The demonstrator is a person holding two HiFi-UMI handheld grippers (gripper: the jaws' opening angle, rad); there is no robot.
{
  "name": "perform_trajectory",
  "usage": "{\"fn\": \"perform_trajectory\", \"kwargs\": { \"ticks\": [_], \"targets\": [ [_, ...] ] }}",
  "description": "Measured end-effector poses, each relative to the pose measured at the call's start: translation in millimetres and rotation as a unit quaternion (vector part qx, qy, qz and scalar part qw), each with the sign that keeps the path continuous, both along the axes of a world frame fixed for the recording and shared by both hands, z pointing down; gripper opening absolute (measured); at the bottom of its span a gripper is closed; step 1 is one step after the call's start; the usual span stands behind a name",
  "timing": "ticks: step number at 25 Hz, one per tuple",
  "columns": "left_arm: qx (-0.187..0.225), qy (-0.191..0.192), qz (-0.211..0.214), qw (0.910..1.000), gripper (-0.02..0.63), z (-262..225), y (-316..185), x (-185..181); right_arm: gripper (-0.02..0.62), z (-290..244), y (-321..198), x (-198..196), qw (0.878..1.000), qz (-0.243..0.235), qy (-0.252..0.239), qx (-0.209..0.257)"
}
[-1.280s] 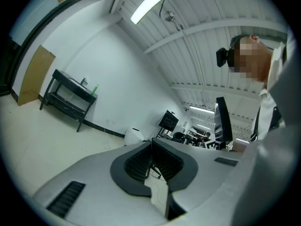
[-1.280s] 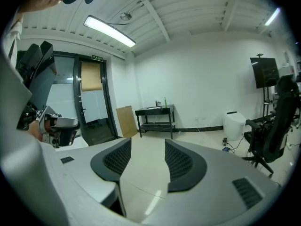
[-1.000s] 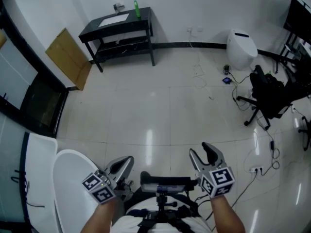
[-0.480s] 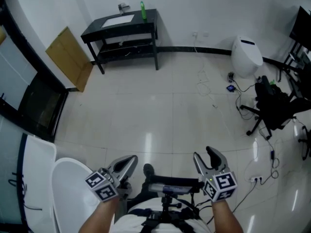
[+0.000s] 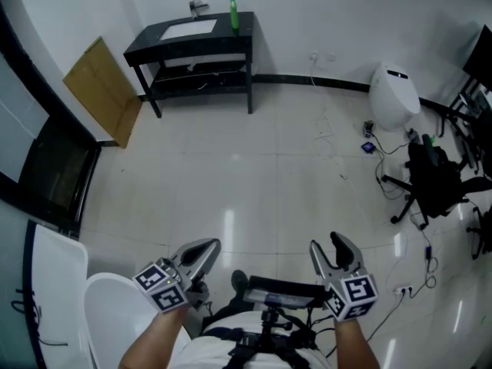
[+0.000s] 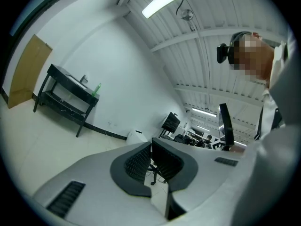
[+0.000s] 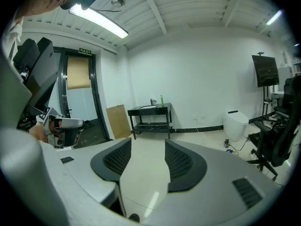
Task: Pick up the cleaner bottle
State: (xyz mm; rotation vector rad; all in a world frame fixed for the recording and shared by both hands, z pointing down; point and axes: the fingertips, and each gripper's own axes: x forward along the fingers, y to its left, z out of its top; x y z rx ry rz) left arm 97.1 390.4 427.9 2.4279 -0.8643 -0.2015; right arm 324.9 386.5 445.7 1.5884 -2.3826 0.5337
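The cleaner bottle [image 5: 234, 14] is slim and green. It stands upright at the right end of a black table [image 5: 217, 40] against the far wall, beside a white basin and a tap. It also shows small in the left gripper view [image 6: 98, 89] and the right gripper view [image 7: 161, 100]. Both grippers are held low and close to the person's body, far from the table. My left gripper [image 5: 206, 246] [image 6: 151, 147] has its jaws together with nothing in them. My right gripper [image 5: 330, 246] [image 7: 146, 157] is open and empty, pointing toward the table.
Pale tiled floor stretches between me and the table. A brown board [image 5: 96, 83] leans on the left wall. A white toilet-shaped unit [image 5: 393, 94], a black office chair [image 5: 434, 179] and loose cables [image 5: 415, 241] are on the right. A white curved object [image 5: 108, 314] is at the lower left.
The table and bottle have shifted slightly right and down in the head view as the person moves forward. Both grippers keep their pose and jaw state.
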Motion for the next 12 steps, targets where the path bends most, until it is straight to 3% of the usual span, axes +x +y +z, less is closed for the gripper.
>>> {"fn": "perform_trajectory", "kwargs": {
  "ticks": [12],
  "targets": [
    [0.002,0.013,-0.004,0.9999,0.003,2,-64,-70,0.229,-1,-67,-61,1.0,-0.004,0.016,0.017]
  ]
}}
